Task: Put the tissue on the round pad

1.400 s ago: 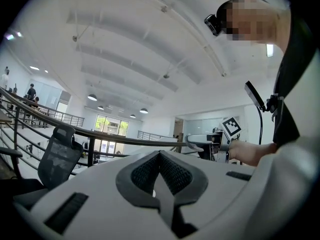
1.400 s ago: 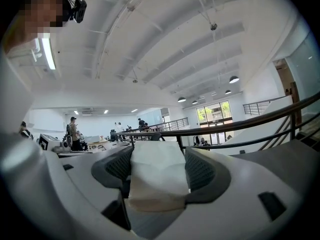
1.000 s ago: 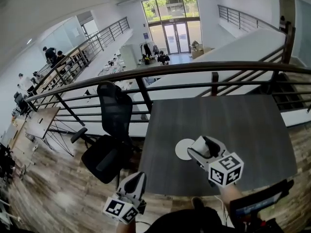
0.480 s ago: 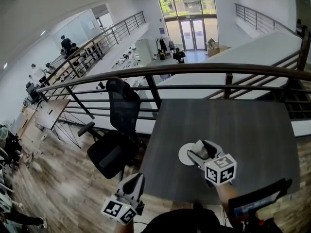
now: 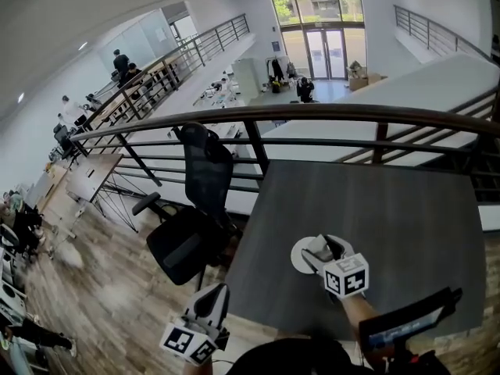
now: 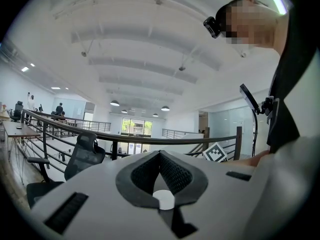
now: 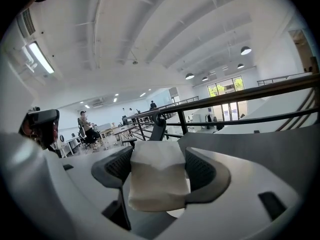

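At the left of the head view a black office chair (image 5: 191,225) stands on the wooden floor (image 5: 94,287), in front of a dark railing (image 5: 312,116) that crosses the frame. At the lower left the left gripper (image 5: 215,295) hangs off the counter's near edge, over the floor. In the left gripper view its fingers (image 6: 142,171) meet at the tips with nothing between them, and they point level toward the railing and the chair.

Just right of centre, the white round pad (image 5: 299,255) lies on the dark grey counter (image 5: 391,209), near its front left corner. The right gripper (image 5: 325,250) sits over the pad and covers its right part, with the marker cube (image 5: 346,275) toward the bottom of the frame. In the right gripper view the fingers (image 7: 112,169) stand wide apart yet press on both sides of a folded white tissue (image 7: 157,176). It fills the gap between them and stands up above the pads. So the tissue is in the right gripper's hold, over the round pad. From these views I cannot tell whether it touches the pad. Beyond the tissue, the counter runs off to the right of that view.
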Demonstrator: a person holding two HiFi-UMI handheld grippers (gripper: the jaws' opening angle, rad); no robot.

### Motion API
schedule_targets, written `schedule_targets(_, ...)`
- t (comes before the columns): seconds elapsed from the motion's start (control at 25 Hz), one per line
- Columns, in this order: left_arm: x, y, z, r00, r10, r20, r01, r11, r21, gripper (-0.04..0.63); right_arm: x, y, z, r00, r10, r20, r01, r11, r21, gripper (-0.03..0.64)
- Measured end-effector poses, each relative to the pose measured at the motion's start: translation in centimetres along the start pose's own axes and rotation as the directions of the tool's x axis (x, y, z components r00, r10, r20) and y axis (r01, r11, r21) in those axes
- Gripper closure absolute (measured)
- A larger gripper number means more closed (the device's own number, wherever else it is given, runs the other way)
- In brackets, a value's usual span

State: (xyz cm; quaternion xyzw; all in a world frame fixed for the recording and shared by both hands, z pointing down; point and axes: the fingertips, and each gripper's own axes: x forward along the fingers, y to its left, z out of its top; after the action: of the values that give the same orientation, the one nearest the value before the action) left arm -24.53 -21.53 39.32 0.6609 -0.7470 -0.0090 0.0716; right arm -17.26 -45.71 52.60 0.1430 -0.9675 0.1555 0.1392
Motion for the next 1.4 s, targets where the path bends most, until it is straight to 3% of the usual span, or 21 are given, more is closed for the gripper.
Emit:
schedule_targets(0.56, 0.2, -1.3, 0.4, 0.998, 0.058, 0.001, -0.058, 0.998, 0.007, 0.592, 3.6, -4.6, -7.2, 0.987, -0.025, -0.161, 0.023, 1.0, -0.012, 0.287)
schedule_targets(1.08, -0.3, -0.9, 0.4, 0.989, 0.142, -0.05, -0.142, 0.99, 0.015, 0.592, 7.5, -7.0, -13.7, 0.94, -0.024, -0.341, 0.012, 0.999, -0.039, 0.287)
schedule_targets(1.24, -1.4, -1.0, 1.1, 0.979, 0.197, -0.055, -0.197, 0.98, 0.009, 0.592, 8.1, -5.9, -14.8, 0.922, 0.019, -0.387, -0.03, 0.999, -0.021, 0.287)
schedule_targets(1.4, -1.9, -0.9, 0.8, 0.969, 0.235, -0.08, -0.236, 0.972, -0.006, 0.592, 9.1, -6.6, -16.0, 0.91, 0.01, -0.414, -0.032, 0.998, -0.045, 0.287)
